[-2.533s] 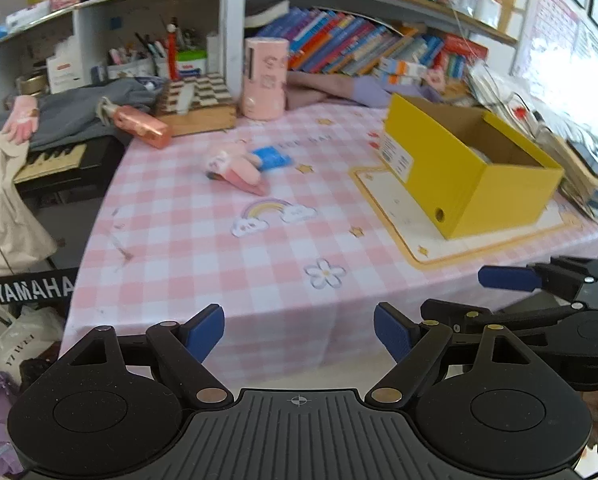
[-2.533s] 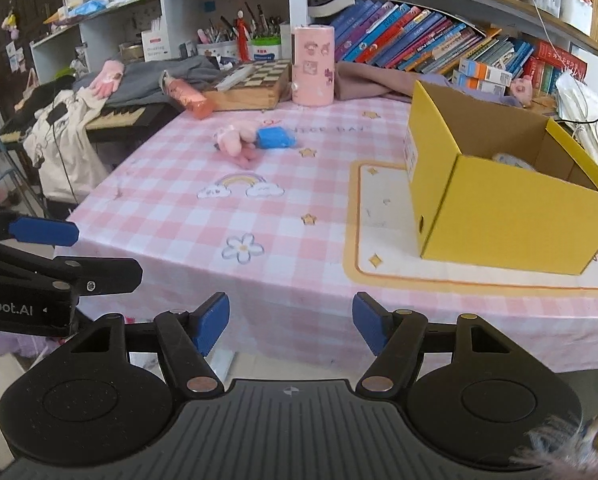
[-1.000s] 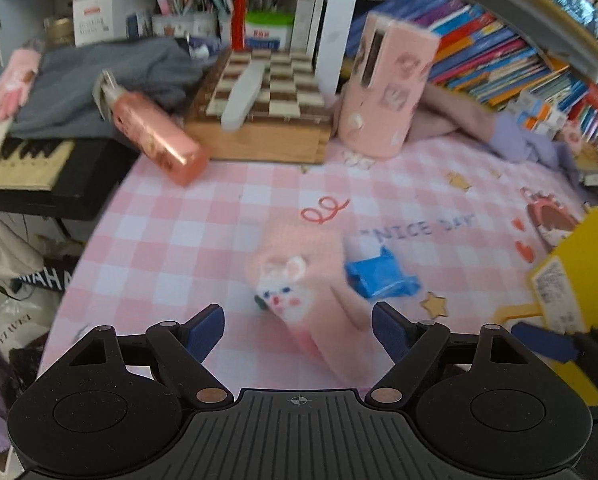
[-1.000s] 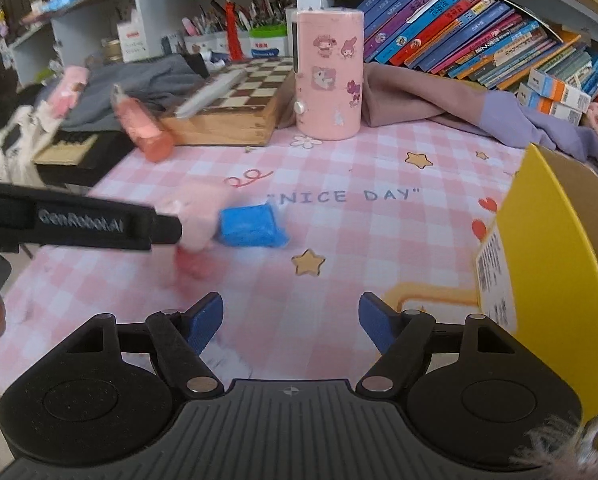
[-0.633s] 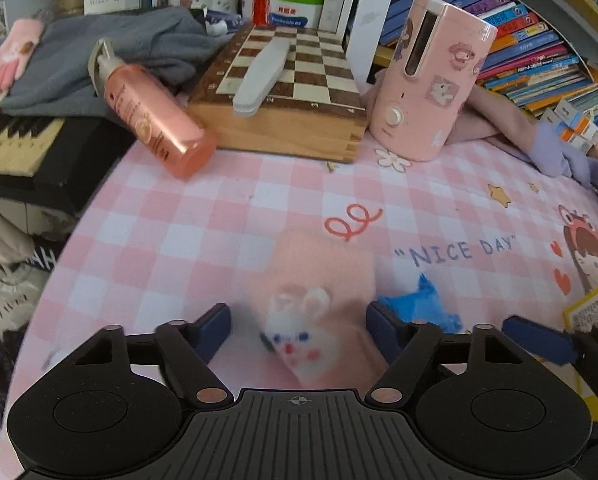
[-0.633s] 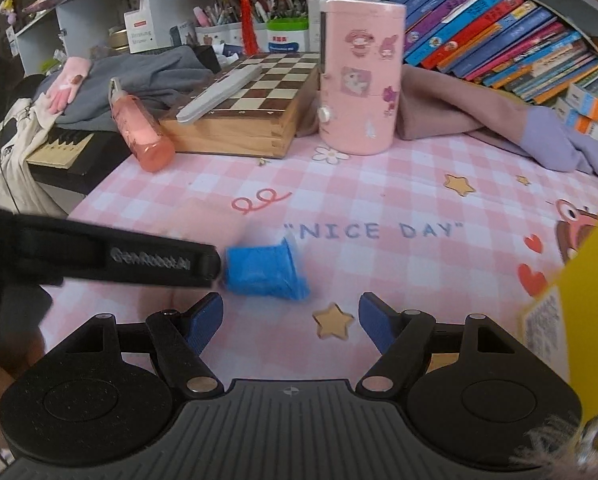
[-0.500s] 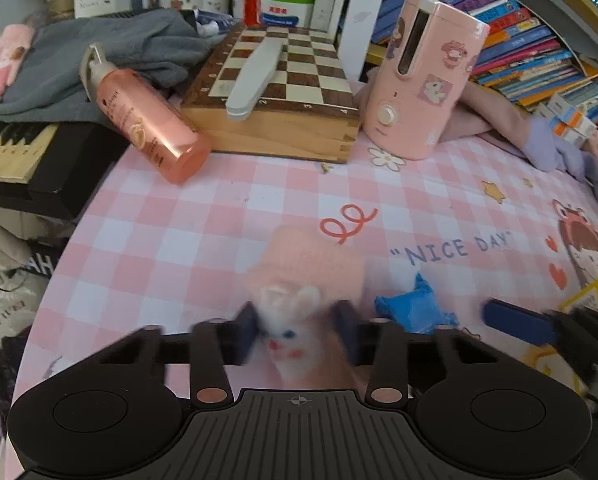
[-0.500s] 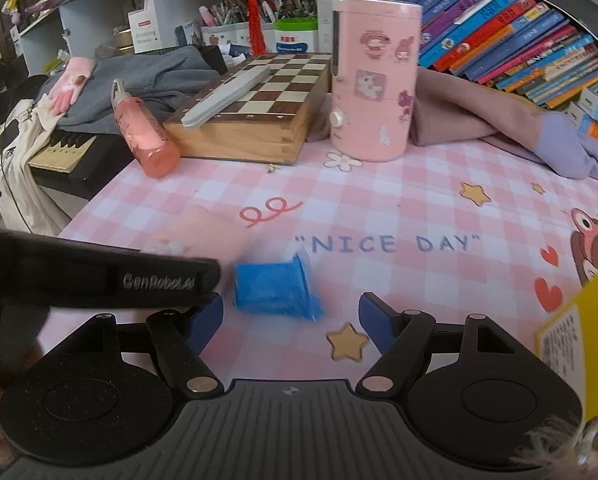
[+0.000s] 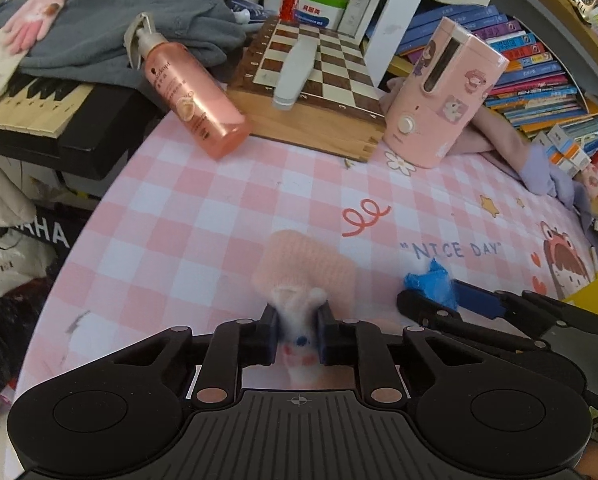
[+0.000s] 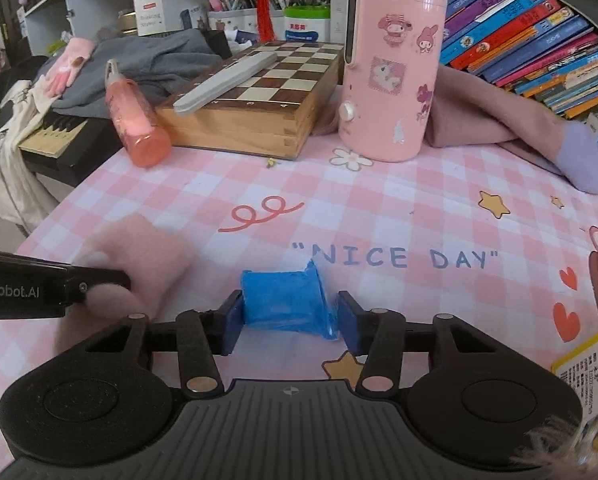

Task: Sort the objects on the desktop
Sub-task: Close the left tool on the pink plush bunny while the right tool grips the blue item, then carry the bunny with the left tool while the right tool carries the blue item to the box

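A fluffy pink glove with a white bunny face [image 9: 307, 268] lies on the pink checked tablecloth [image 9: 179, 216]. My left gripper [image 9: 297, 320] is shut on its bunny end. Just to the right lies a crumpled blue packet [image 10: 283, 296], also visible in the left wrist view [image 9: 427, 284]. My right gripper [image 10: 289, 316] has its jaws closing around the packet, both pads against its sides. The left gripper's finger [image 10: 79, 284] reaches in from the left onto the pink glove [image 10: 147, 256]. A corner of the yellow box [image 10: 579, 364] shows at the right edge.
Along the back stand a tipped pink spray bottle [image 9: 195, 100], a wooden chessboard box [image 9: 319, 92] and a pink cylinder with stickers [image 9: 439, 96]. A keyboard [image 9: 39, 112] and grey clothes lie off the table's left edge. Books fill the shelf at the right.
Both grippers moved in over the table. The left jaws shut on the bunny glove, and the right jaws narrowed around the blue packet.
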Demonstrator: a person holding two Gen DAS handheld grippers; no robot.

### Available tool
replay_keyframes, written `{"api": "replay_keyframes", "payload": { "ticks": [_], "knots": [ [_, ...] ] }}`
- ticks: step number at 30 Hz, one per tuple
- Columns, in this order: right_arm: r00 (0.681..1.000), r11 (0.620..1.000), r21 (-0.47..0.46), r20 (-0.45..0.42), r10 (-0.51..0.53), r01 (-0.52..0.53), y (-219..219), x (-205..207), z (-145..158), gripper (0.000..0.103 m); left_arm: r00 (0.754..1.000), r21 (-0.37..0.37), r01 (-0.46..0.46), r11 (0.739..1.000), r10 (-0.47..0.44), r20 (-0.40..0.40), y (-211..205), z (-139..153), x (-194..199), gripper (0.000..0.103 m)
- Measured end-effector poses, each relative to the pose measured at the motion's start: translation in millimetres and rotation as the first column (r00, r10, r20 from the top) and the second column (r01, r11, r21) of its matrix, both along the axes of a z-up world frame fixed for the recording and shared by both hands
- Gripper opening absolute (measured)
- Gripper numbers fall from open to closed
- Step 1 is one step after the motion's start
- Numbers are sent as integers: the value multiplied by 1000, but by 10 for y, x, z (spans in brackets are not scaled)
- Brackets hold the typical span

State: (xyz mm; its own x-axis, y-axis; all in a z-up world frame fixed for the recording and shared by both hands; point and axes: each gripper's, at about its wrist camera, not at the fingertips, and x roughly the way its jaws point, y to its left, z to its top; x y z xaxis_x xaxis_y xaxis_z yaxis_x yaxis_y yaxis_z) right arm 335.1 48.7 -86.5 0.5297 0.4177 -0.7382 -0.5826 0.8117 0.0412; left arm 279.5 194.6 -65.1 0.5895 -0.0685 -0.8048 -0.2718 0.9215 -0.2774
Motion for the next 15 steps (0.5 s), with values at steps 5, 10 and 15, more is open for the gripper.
{"api": "replay_keyframes", "payload": {
  "ticks": [5,10,15],
  "knots": [
    [1000,1000,15,8,-12,12,-84,-26,42,40,999,-14,33,999,-33,29,-92,99,-23,17],
    [999,999,25,29,-31,30,-181,-97,128,39,997,-29,52,998,-51,60,-165,199,-95,17],
    [995,999,31,90,-47,44,-313,-243,293,39,992,-21,81,997,-78,100,-251,347,-228,17]
  ]
}}
